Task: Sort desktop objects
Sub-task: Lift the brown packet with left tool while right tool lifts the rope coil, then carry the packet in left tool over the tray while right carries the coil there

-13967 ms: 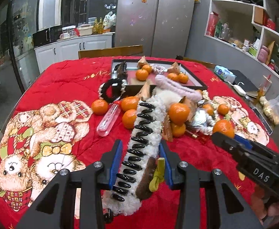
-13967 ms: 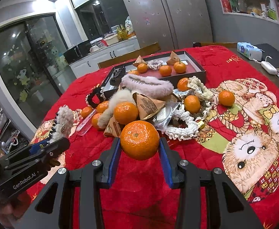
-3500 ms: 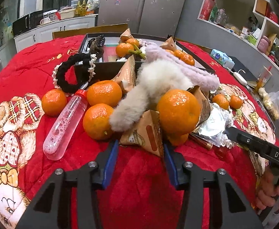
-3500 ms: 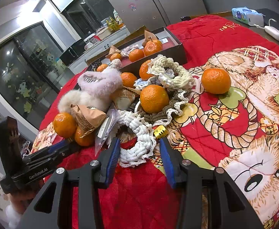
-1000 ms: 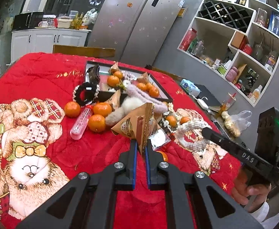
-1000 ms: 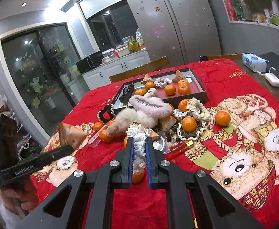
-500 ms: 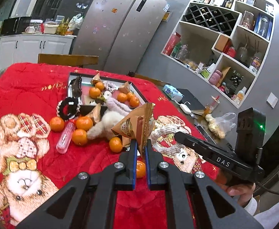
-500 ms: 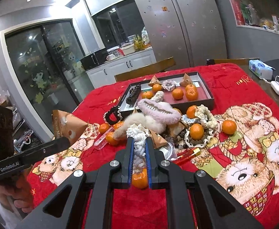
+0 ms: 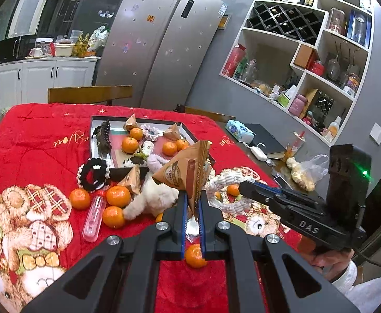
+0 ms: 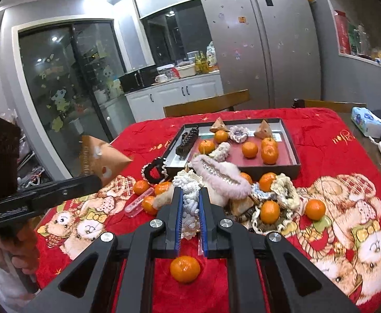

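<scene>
left gripper (image 9: 191,203) clamped on brown triangular packet (image 9: 188,172), raised above red blanket (image 9: 34,135), short of dark tray (image 9: 96,120). right gripper (image 10: 189,203) clamped on white braided scrunchie (image 10: 189,198), likewise short of tray.

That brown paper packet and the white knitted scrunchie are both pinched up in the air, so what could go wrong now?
The left gripper pinches only the brown paper packet by its lower edge, so it might slip out. The white knitted scrunchie dangling from the right gripper could snag other things. A loose tangerine lies below both and might get knocked away.
</scene>
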A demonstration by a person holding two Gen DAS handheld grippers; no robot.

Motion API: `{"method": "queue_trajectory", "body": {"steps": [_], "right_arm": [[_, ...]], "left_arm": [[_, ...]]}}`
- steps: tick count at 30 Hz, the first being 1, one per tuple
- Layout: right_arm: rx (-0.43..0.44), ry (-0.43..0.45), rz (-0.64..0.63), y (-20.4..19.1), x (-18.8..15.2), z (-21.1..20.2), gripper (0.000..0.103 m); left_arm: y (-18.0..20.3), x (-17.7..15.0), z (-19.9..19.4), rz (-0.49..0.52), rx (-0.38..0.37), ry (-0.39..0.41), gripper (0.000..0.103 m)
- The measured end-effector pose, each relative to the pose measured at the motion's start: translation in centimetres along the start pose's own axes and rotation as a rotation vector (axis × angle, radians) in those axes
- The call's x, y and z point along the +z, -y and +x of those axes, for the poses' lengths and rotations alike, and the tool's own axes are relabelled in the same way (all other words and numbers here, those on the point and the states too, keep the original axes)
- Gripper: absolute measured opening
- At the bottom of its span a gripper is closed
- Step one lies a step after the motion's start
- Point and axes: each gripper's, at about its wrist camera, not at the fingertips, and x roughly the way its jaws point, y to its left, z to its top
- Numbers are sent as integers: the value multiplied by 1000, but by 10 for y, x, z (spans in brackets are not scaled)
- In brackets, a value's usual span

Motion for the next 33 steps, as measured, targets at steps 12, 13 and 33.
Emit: {"method": "queue_trajectory", "body": {"steps": [12,13,33], "right_arm": [[-6,27,-56,11,38,8,12],[-6,27,-57,11,40,11,12],[10,39,-6,49,96,35,13]], "left_arm": [[-6,28,16,59,66,1,8],[-6,32,16,68,73,5,8],[6,119,45,148,-53,46,8]]}}
